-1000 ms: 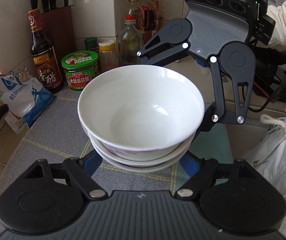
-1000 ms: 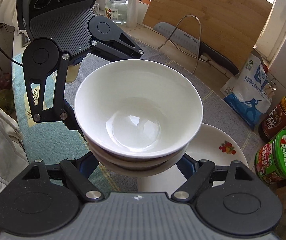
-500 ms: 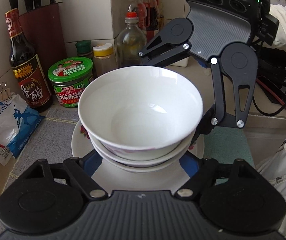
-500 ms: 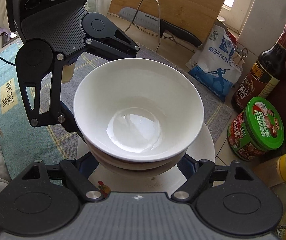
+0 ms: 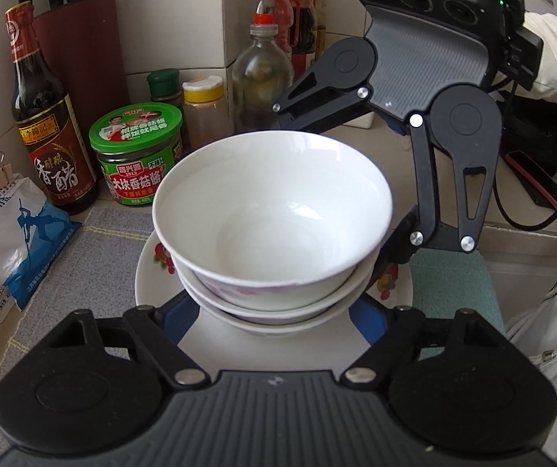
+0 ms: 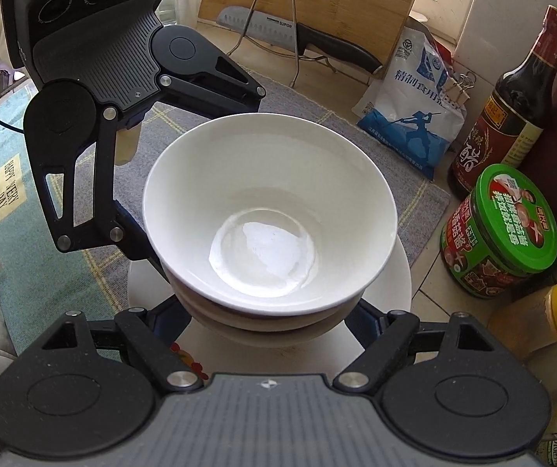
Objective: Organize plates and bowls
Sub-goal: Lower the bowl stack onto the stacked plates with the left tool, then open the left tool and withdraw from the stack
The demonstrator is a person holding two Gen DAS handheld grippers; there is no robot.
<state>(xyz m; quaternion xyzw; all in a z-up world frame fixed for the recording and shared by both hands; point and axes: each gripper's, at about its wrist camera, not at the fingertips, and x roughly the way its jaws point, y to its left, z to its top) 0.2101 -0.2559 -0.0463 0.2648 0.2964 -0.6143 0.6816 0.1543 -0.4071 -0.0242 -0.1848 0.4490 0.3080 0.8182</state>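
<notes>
Nested stack of white ceramic bowls [image 5: 272, 229] sits directly above the white fruit-patterned plate [image 5: 150, 272]; contact beneath is hidden. Left gripper [image 5: 274, 311] and right gripper [image 6: 270, 315] pinch the lowest bowl from opposite sides. Remaining move looks straight down. Green-lidded sauce jar [image 5: 138, 151] at 10 o'clock. Only the right-wrist view shows the knife [image 6: 298, 35].

stack of white bowls [image 5: 274, 229] centred over flower-printed plate [image 5: 150, 272]. left gripper [image 5: 274, 311] fingers flank stack base, near side. right gripper [image 5: 391, 241] at stack's far-right side. green-lidded jar [image 5: 136, 151], vinegar bottle [image 5: 46, 124] behind-left of stack.
</notes>
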